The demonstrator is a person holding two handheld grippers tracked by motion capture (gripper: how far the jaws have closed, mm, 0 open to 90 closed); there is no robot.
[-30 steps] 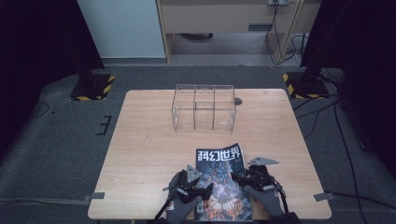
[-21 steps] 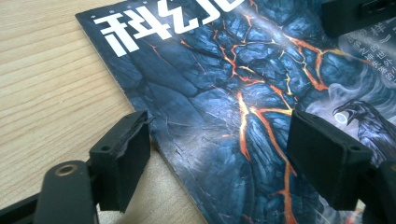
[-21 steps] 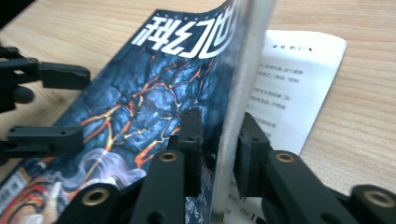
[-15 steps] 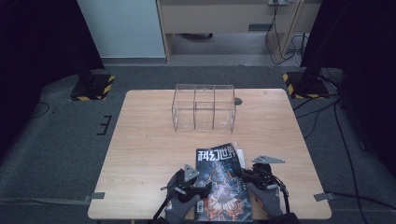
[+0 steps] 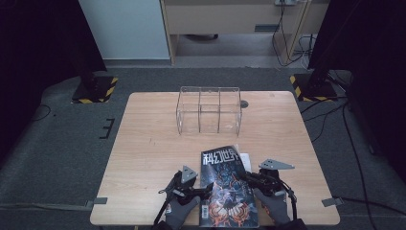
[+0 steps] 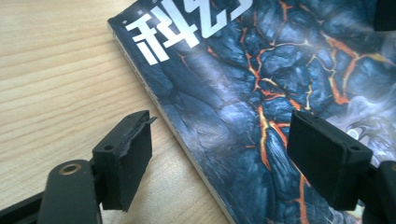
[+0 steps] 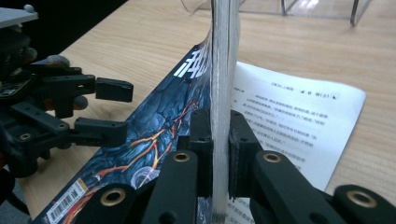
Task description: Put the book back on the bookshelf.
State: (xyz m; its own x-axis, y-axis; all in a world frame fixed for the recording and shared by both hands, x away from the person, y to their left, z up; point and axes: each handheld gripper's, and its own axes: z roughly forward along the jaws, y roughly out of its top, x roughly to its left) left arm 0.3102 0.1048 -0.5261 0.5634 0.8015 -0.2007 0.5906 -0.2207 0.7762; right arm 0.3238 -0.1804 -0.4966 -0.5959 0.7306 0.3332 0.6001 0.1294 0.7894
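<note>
- You are working at a light wooden table [image 5: 153, 143] standing on grey carpet, with dark curtains hanging at both sides of the room.
- A pale panel and a beige cabinet are standing beyond the table's far edge; black-and-yellow striped stand bases [image 5: 95, 90] are sitting on the floor at the far left and far right.
- A clear acrylic organiser [image 5: 208, 109] with upright dividers is standing near the far middle of the table, well apart from your hands.
- The magazine [image 5: 229, 189] is lying at the near edge, right of centre, between your two grippers.
- Its cover is showing a dark blue, cracked-rock pattern with orange veins, white characters along the far end and a barcode at the near left corner [image 7: 65, 201].
- Your right gripper [image 5: 254, 178] is clamping the right-hand edge of a stack of pages; its jaws have just been closing, and the pads are pressing on the page edges [image 7: 219, 140].
- The clamped pages are standing raised off a white printed page [image 7: 299, 126] lying flat beneath.
- Your left gripper [image 6: 219, 158] is hovering over the magazine's left edge with jaws spread wide, one pad over the wood, the other over the cover, gripping nothing.
</note>
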